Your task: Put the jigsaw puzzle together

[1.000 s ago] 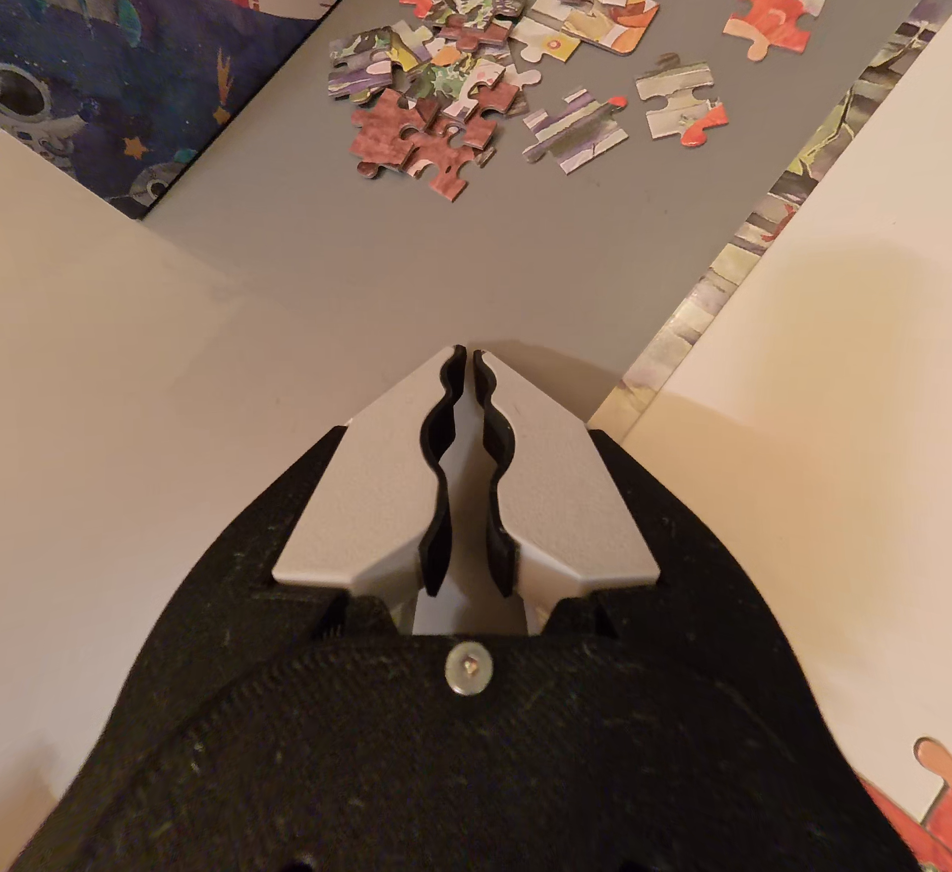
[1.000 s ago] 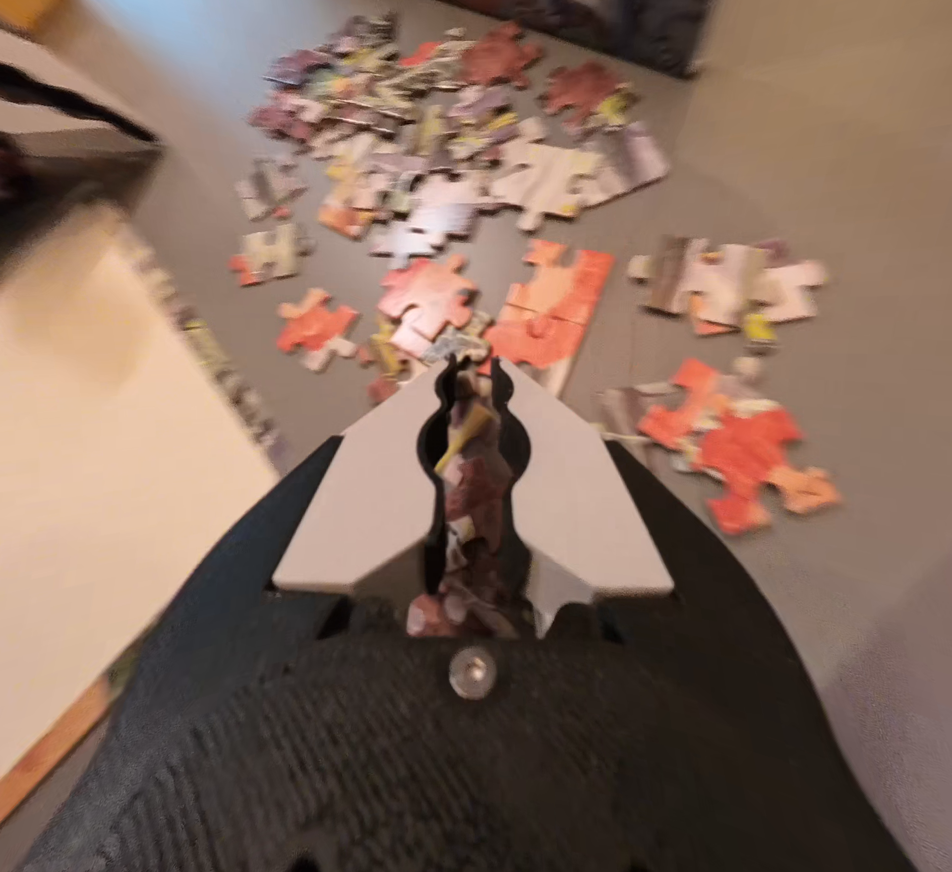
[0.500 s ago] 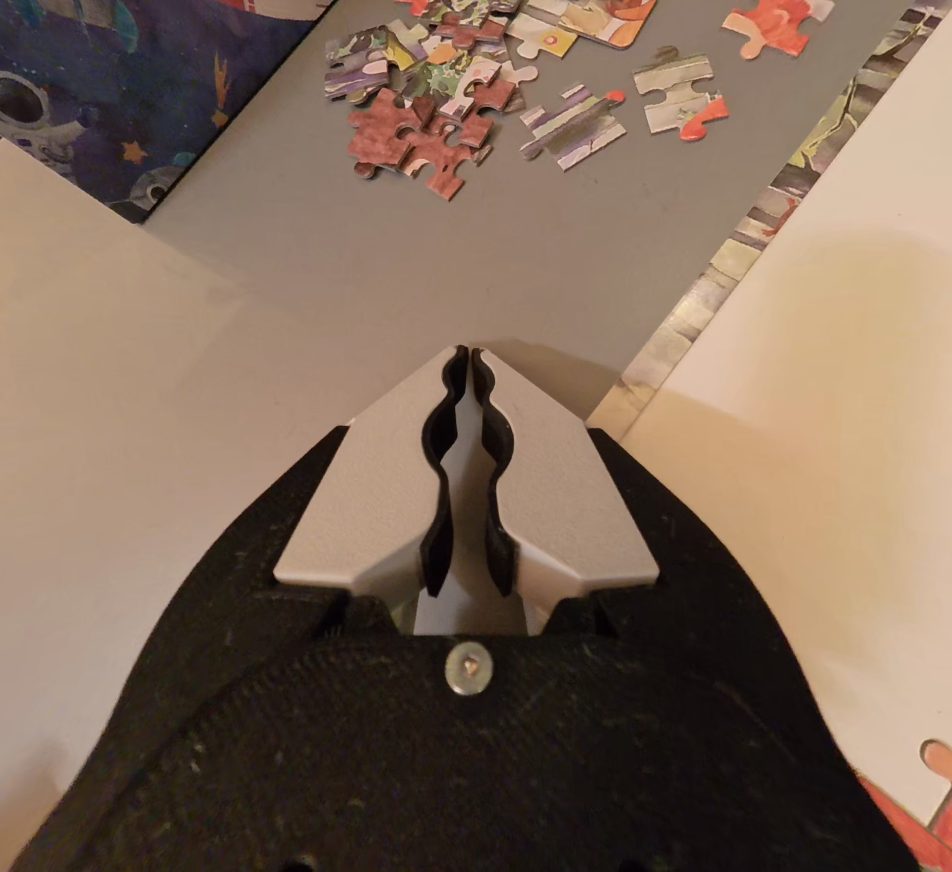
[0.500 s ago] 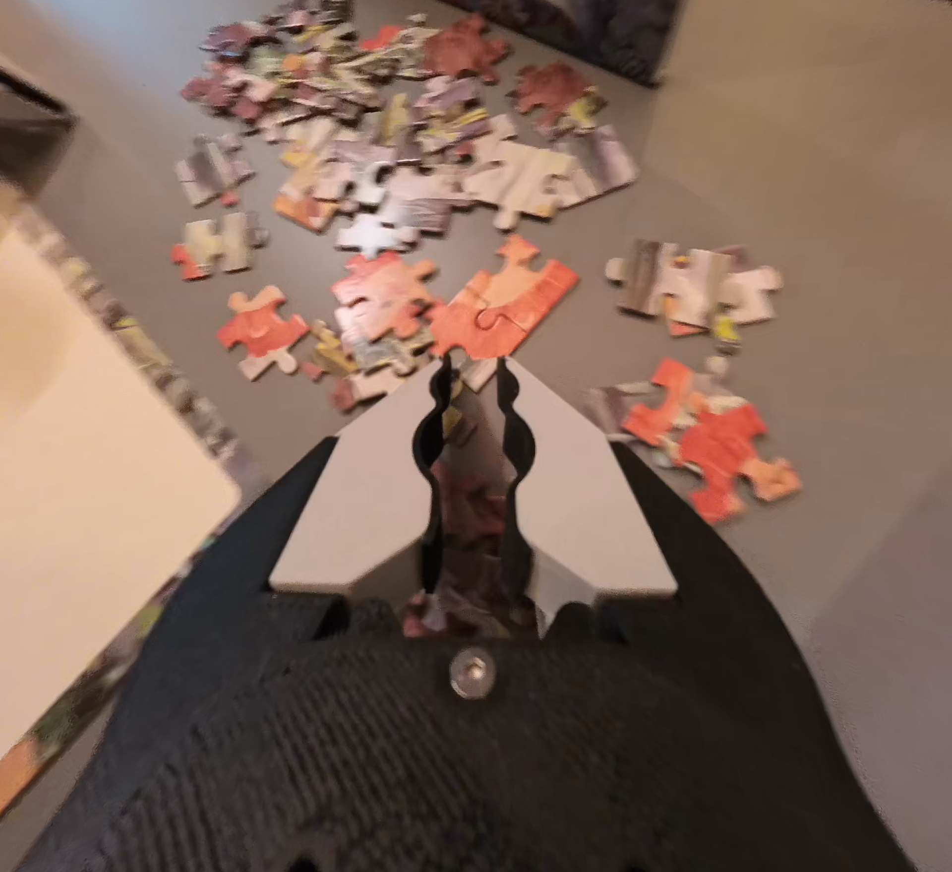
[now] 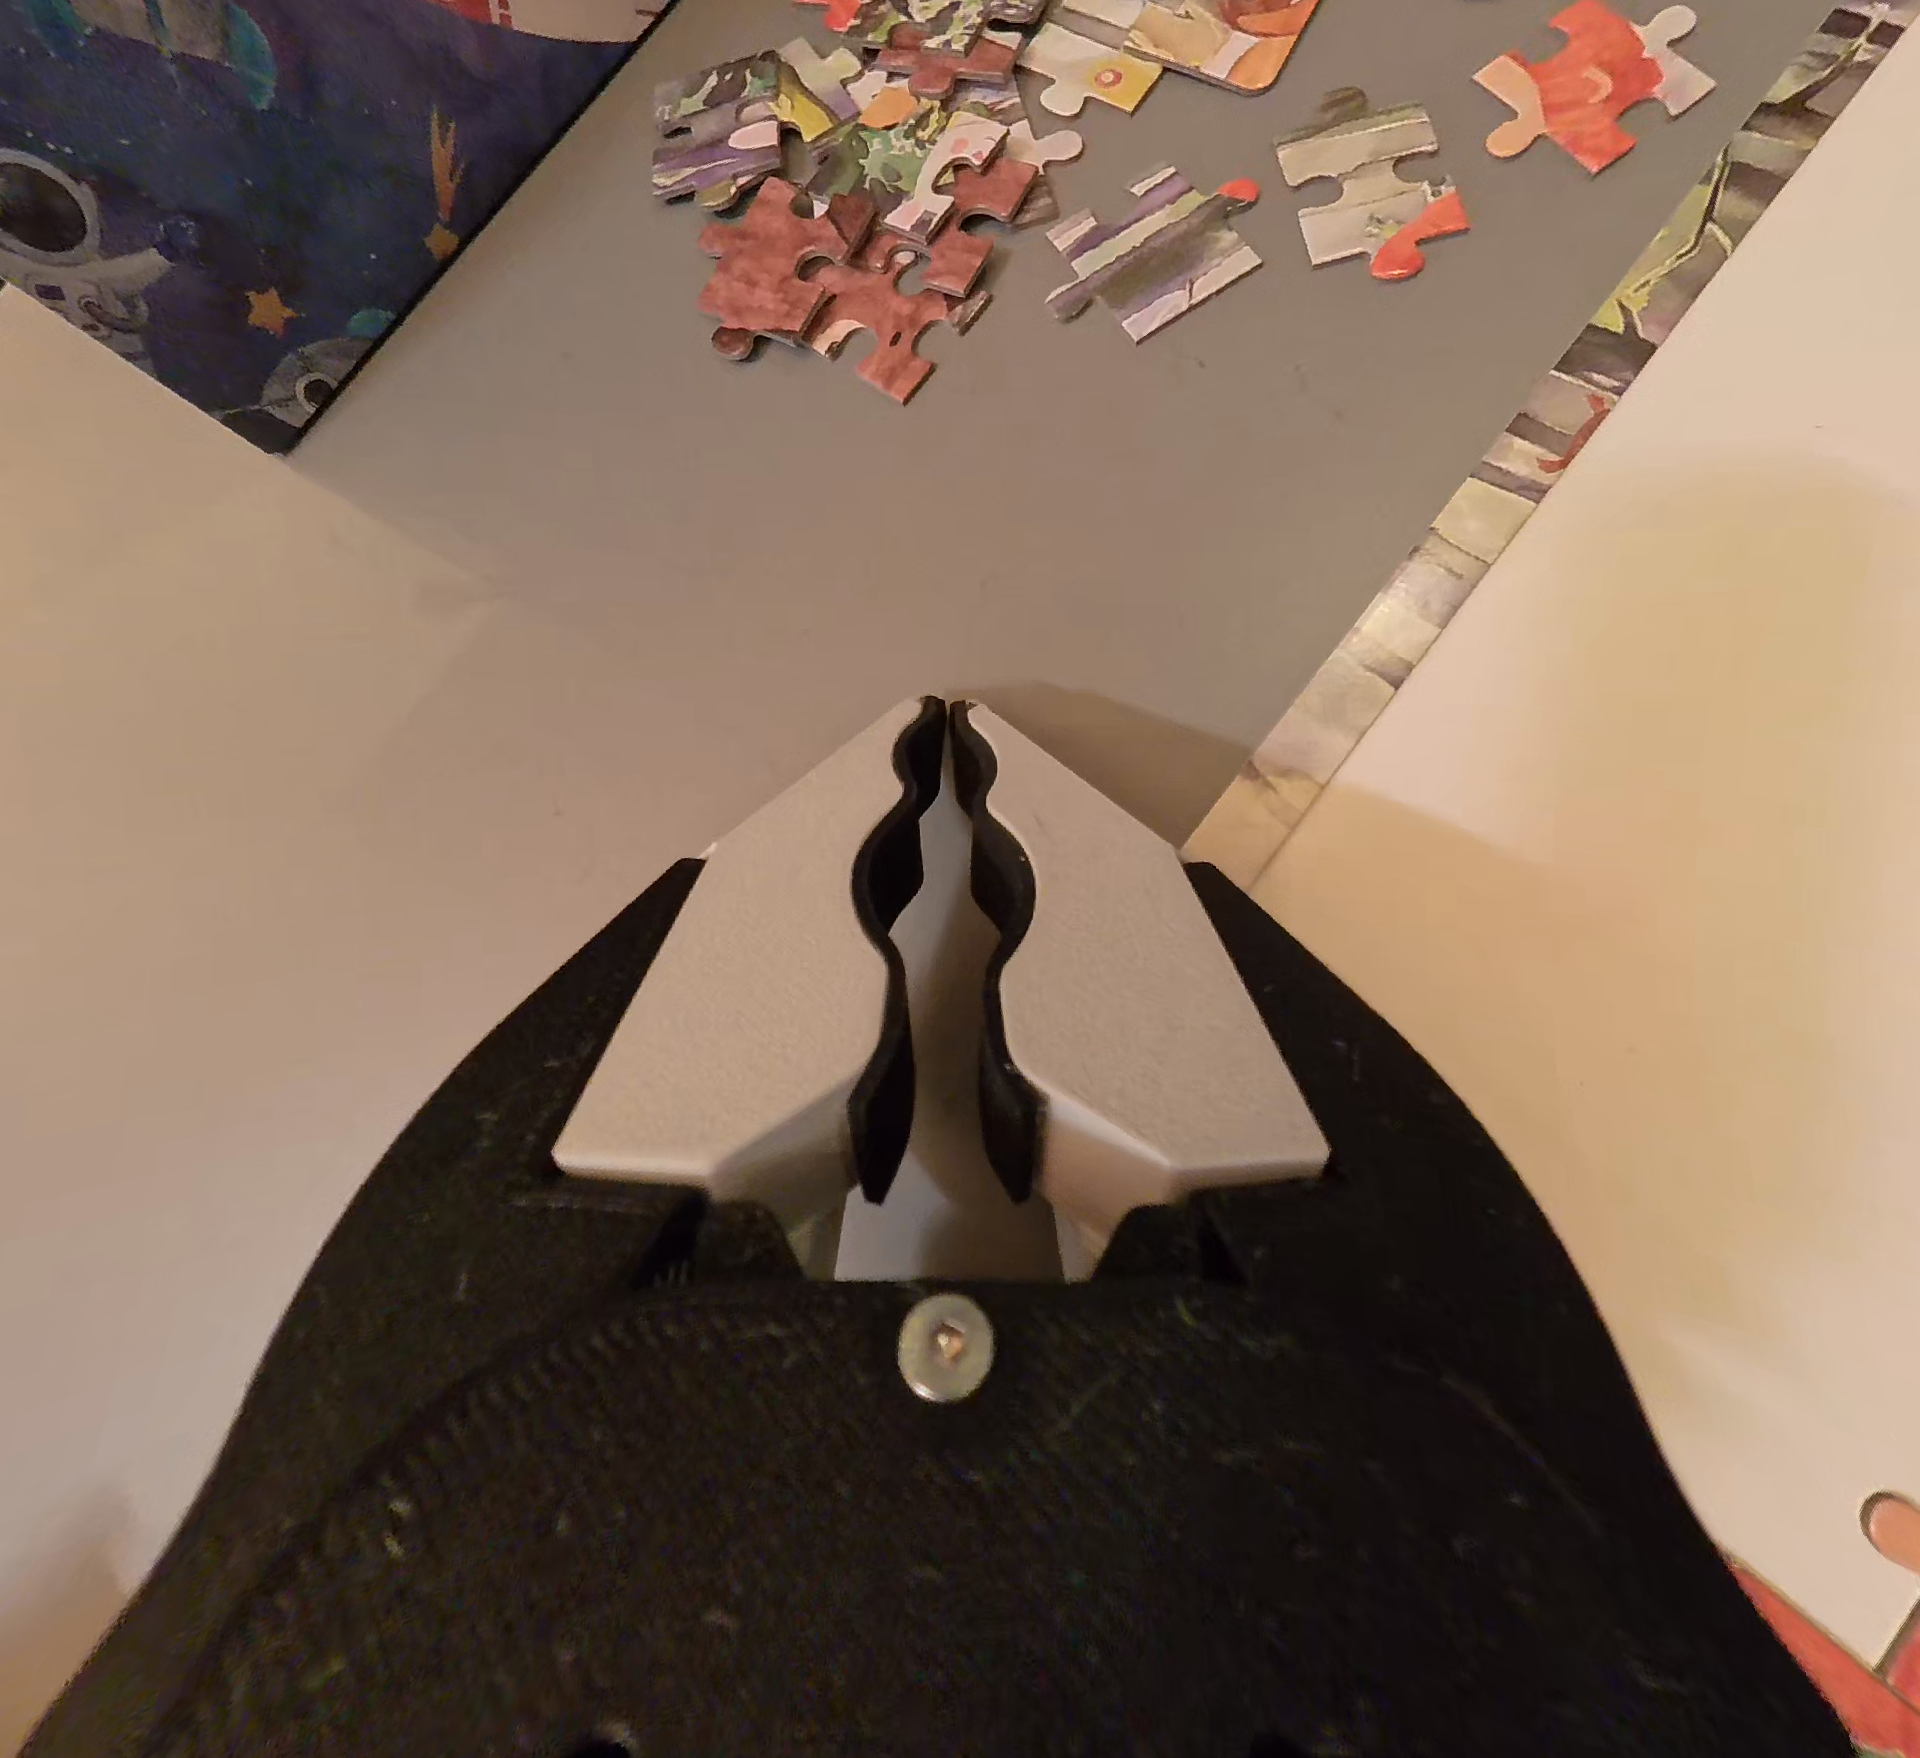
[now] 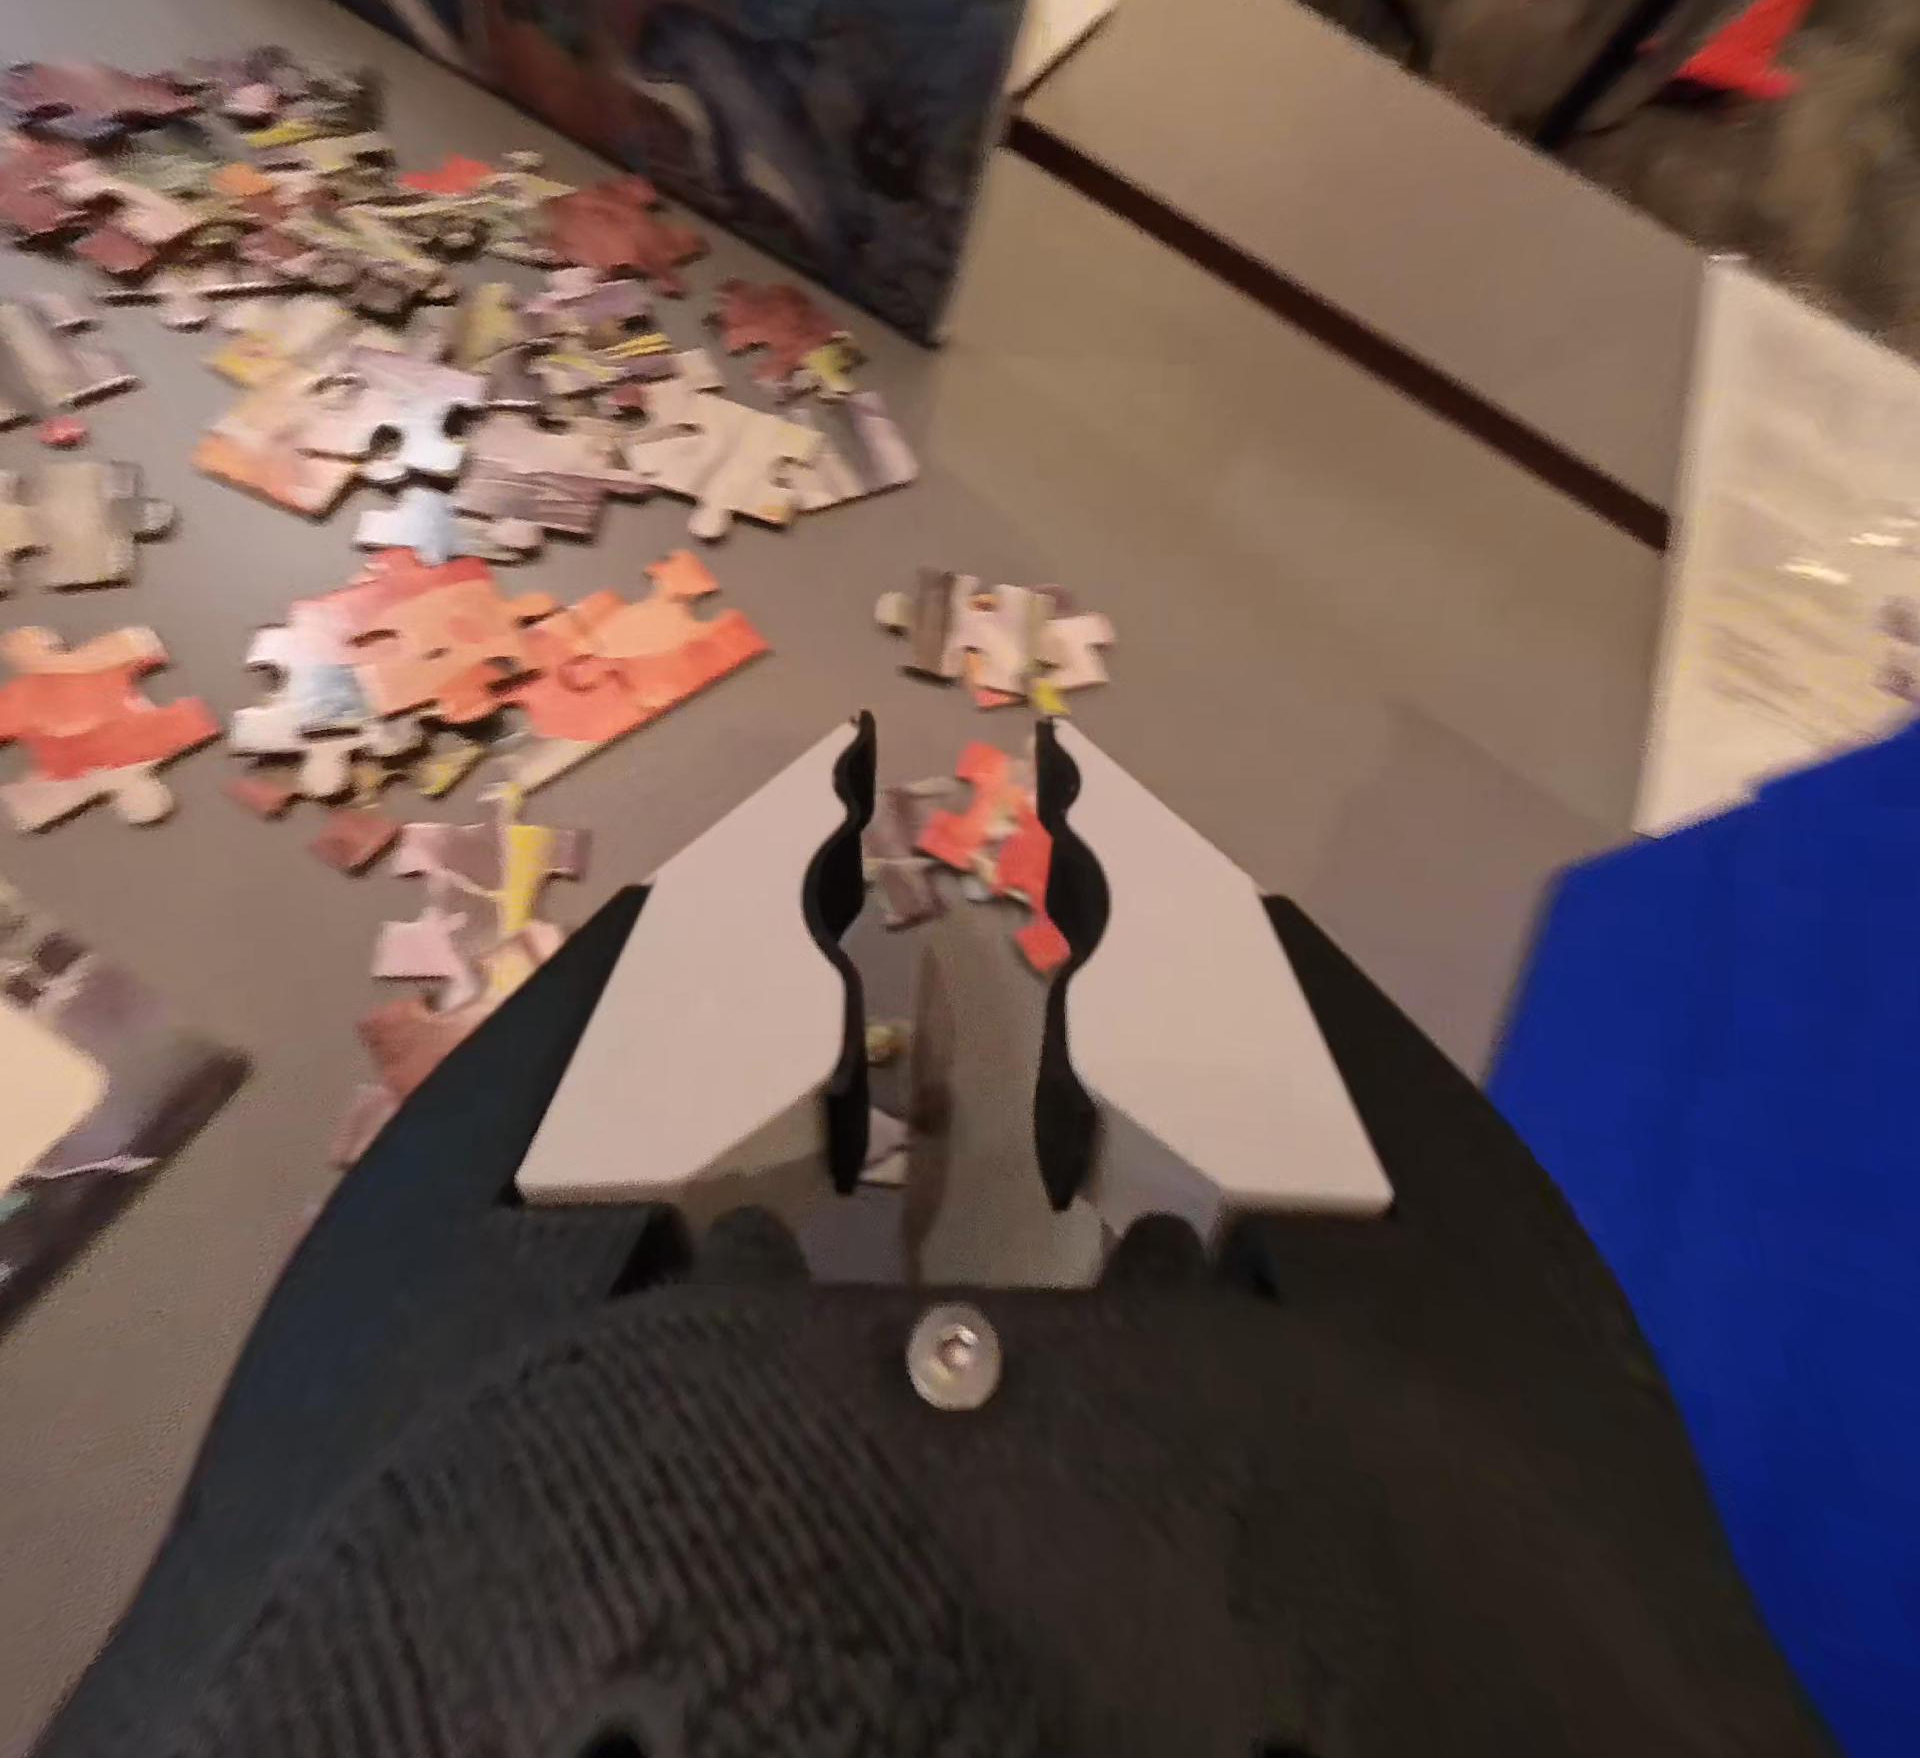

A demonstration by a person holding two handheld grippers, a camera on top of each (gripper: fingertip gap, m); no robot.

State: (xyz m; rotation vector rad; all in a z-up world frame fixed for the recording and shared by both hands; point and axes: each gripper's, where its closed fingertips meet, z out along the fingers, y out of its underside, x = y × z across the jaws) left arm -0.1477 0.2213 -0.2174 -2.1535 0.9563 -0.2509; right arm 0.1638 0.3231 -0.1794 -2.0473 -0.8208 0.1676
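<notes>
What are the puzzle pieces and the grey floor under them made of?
The puzzle pieces look like thick printed cardboard: flat, with a pale layered edge under a slightly shiny picture. The grey floor under them looks like a smooth, dull mat or board with no weave showing; which one I cannot tell.

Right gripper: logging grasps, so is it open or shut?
Open: the right gripper fingers stand apart, grey table visible between them.
</notes>
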